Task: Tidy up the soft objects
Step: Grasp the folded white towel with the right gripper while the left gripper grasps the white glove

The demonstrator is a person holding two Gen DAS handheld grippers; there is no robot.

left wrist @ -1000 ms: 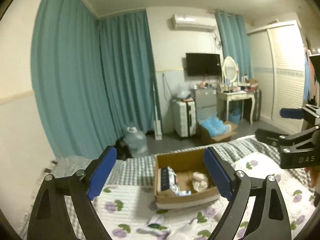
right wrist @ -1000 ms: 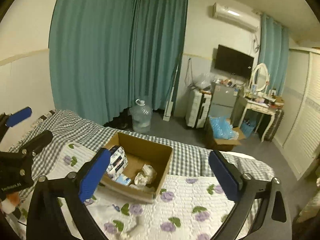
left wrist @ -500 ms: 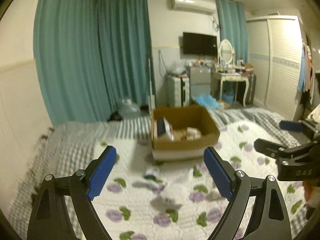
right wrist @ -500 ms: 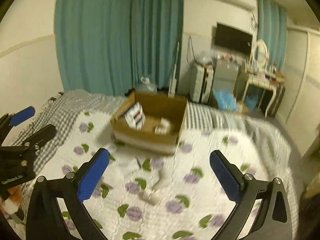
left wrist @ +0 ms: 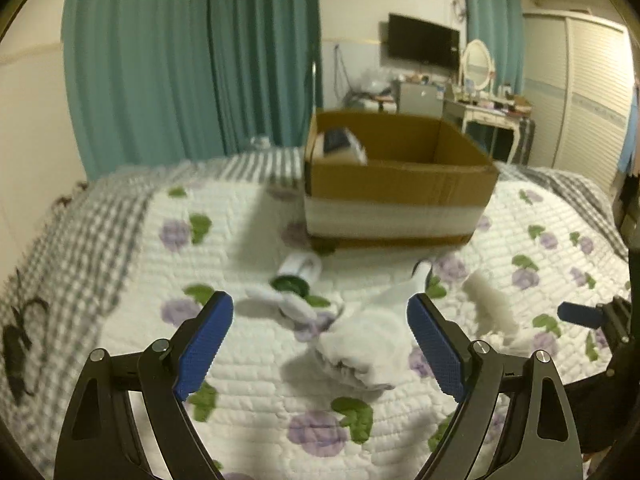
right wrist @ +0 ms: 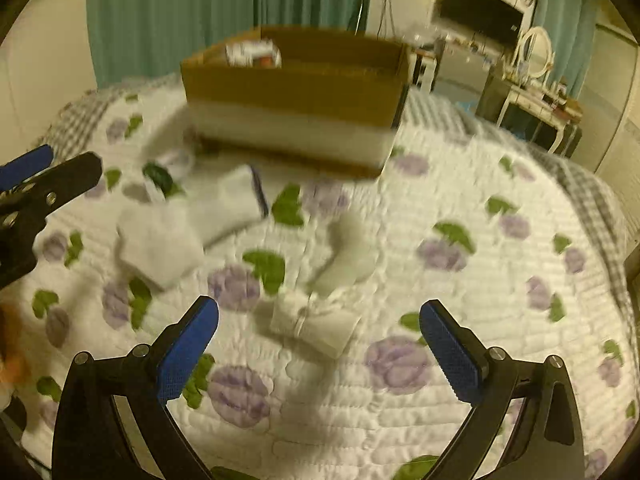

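Several white socks lie on the flowered quilt. In the left wrist view a bunched white sock (left wrist: 360, 346) lies between the fingers of my open left gripper (left wrist: 320, 344), with a green-cuffed sock (left wrist: 294, 276) behind it. In the right wrist view a small white sock (right wrist: 316, 326) lies just ahead of my open right gripper (right wrist: 320, 344); a larger folded white sock (right wrist: 188, 226) lies to the left. A cardboard box (left wrist: 400, 178) with a few items inside stands at the far end of the quilt; it also shows in the right wrist view (right wrist: 296, 80).
The quilt (left wrist: 248, 392) covers a bed with a checked blanket (left wrist: 80, 240) at its left edge. Teal curtains (left wrist: 192, 60), a TV (left wrist: 424, 46) and a dressing table (left wrist: 492, 116) stand beyond the bed. The left gripper shows at the left edge of the right wrist view (right wrist: 28, 196).
Both grippers have dropped and tilted down toward the quilt, closing in on the socks; the box now sits higher and nearer in both views. Both stay open.
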